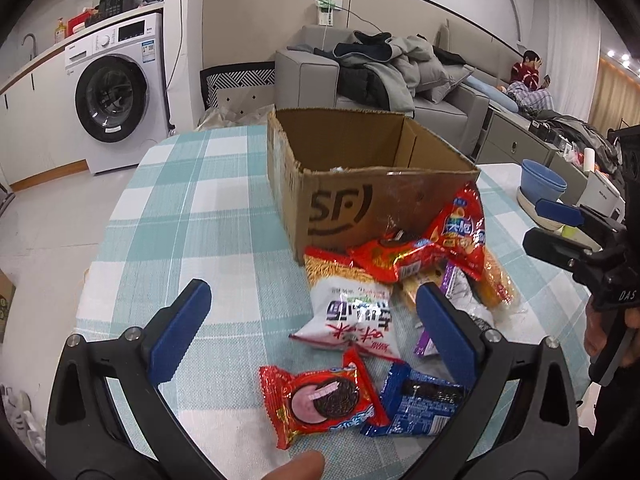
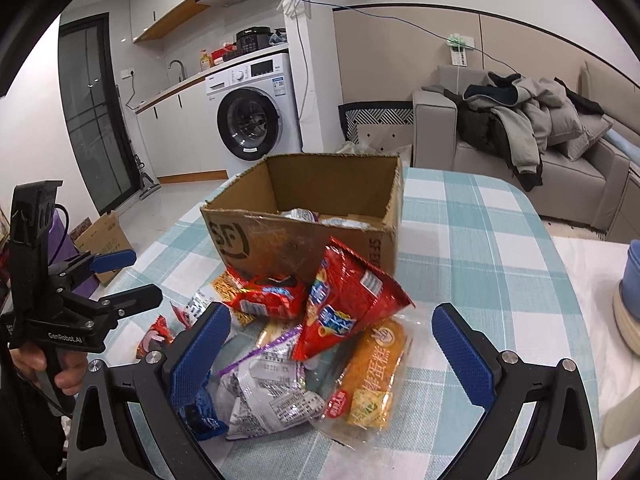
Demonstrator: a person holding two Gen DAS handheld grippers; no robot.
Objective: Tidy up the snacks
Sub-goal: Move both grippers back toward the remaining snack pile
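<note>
L gripper (image 1: 312,328) wide, empty | R gripper (image 2: 332,344) same | box (image 2: 304,240) contents – mostly hidden

A white washing machine (image 1: 120,92) stood at ten o'clock under a white counter (image 2: 192,80). At two o'clock, coats (image 2: 524,120) lay heaped on a grey sofa (image 2: 560,176). The floor (image 1: 48,216) was pale tile.

Tablecloth (image 1: 208,200): teal/white plaid, centre of frame. Cardboard box (image 1: 344,200): brown w/ black logo. Cookie pack (image 1: 320,400), lower centre: red, pink-filled dark cookie pic. Pack beside it (image 1: 420,404): blue. Noodle bag (image 1: 352,320): white, red+black print. Chip bag (image 2: 344,308): red w/ blue label. Cake pack (image 2: 372,376): yellow-orange, clear wrap. Gripper pads (image 2: 200,352): blue, arms black. Washer (image 1: 120,92), upper left: white.
</note>
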